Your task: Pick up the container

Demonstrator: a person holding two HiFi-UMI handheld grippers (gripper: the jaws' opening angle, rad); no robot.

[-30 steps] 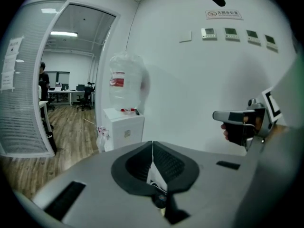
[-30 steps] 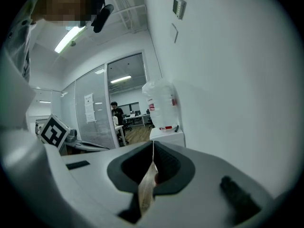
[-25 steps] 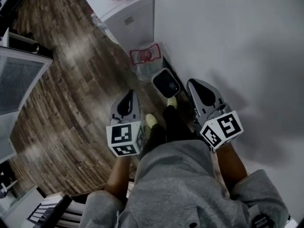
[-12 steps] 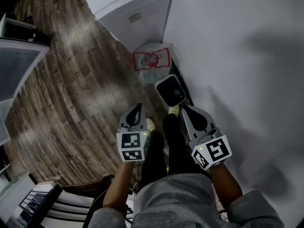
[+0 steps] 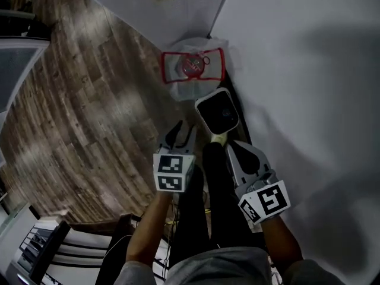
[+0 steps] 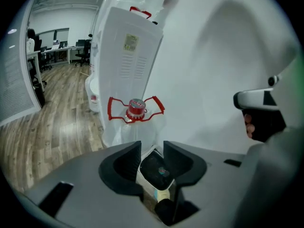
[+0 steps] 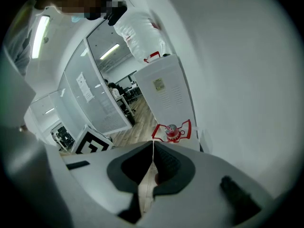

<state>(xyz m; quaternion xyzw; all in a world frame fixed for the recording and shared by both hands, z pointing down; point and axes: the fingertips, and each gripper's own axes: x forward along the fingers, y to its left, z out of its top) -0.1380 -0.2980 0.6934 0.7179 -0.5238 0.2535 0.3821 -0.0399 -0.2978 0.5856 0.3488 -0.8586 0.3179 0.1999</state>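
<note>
the container (image 5: 217, 111) is standing upright, mouth up, at the floor's edge by the wall (image 5: 309, 70); the left gripper (image 5: 184, 133) is just spreading its jaws, empty; the right gripper (image 5: 230, 146) is sitting pressed together.

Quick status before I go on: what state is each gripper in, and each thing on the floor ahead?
Left gripper: open, jaws have just been opening, nothing gripped between them.
Right gripper: shut, empty.
White bin: upright on the floor by the wall, untouched; whether its dark top is a lid or an opening is unclear.
Water jug: upright on the floor, red cap on.
</note>
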